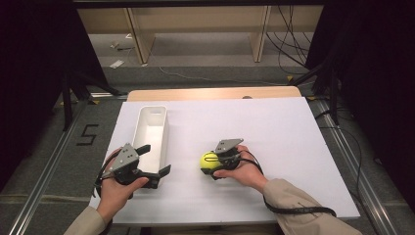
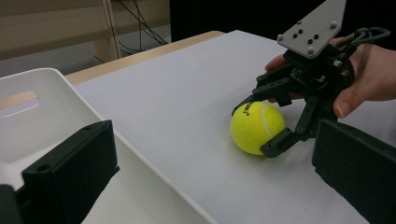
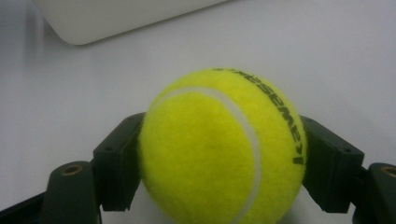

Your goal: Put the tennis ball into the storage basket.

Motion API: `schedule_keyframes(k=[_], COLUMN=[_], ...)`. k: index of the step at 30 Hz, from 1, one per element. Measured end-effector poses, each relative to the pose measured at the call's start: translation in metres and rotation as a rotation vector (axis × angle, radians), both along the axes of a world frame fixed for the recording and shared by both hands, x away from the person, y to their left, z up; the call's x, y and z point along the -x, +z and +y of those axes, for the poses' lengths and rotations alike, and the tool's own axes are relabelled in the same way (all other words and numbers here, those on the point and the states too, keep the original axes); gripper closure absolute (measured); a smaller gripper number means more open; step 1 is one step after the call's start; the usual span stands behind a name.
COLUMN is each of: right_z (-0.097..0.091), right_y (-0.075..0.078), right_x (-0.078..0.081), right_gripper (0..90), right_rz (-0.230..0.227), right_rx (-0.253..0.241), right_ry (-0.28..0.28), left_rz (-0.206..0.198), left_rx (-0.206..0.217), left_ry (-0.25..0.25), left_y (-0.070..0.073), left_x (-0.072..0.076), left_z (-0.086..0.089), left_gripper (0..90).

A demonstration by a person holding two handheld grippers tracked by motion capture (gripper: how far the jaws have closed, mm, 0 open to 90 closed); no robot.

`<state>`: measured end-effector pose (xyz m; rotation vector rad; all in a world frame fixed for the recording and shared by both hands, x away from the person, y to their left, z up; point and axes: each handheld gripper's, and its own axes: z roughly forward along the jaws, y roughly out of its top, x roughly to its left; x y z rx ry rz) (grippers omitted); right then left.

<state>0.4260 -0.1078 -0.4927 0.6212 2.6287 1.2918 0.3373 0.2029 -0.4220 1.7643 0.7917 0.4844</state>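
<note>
A yellow tennis ball [image 1: 209, 161] rests on the white board [image 1: 264, 122] near its front middle. My right gripper [image 1: 212, 163] is shut on it, one black pad pressed to each side, as the right gripper view shows on the ball [image 3: 224, 149]. In the left gripper view the ball [image 2: 257, 127] sits between the right gripper's fingertips [image 2: 275, 143], with a hand behind them. My left gripper [image 1: 156, 159] is open at the near end of a white bin [image 1: 151, 113]. Its jaws stand wide, one over the bin [image 2: 46, 74] and one outside its wall.
The long white bin lies lengthwise at the board's left, and its inside looks bare. A wooden table edge [image 1: 215, 93] shows behind the board. Cables [image 1: 293, 44] and shelf legs stand on the floor beyond. A cable trails from the right gripper by the sleeve [image 1: 298, 210].
</note>
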Motion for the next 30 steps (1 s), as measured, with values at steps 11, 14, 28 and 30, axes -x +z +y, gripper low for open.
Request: schedule_keyframes(k=[11,14,28,30], right_z=[-0.0005,-0.0006,-0.0014,-0.0016], right_y=[0.0008,0.001,0.006,0.0065], right_x=[-0.0008,-0.0008,-0.0005,-0.0006], right_gripper=[26.2,26.3,26.5,26.6], right_rz=[-0.001,0.001,-0.004,-0.003], right_rx=[0.006,0.005,-0.008,-0.009], right_ry=[0.008,0.008,0.01,0.009], left_rz=[0.001,0.002,0.001,0.001], left_rx=[0.002,0.002,0.003,0.003], left_ry=[-0.001,-0.001,0.0,0.0], left_y=[0.0,-0.0001,0.0,0.0], left_x=[0.0,-0.0001,-0.0001,-0.0001], left_z=[-0.0001,-0.0001,0.0003,0.0002], left_gripper=[0.0,0.0,0.0,0.0])
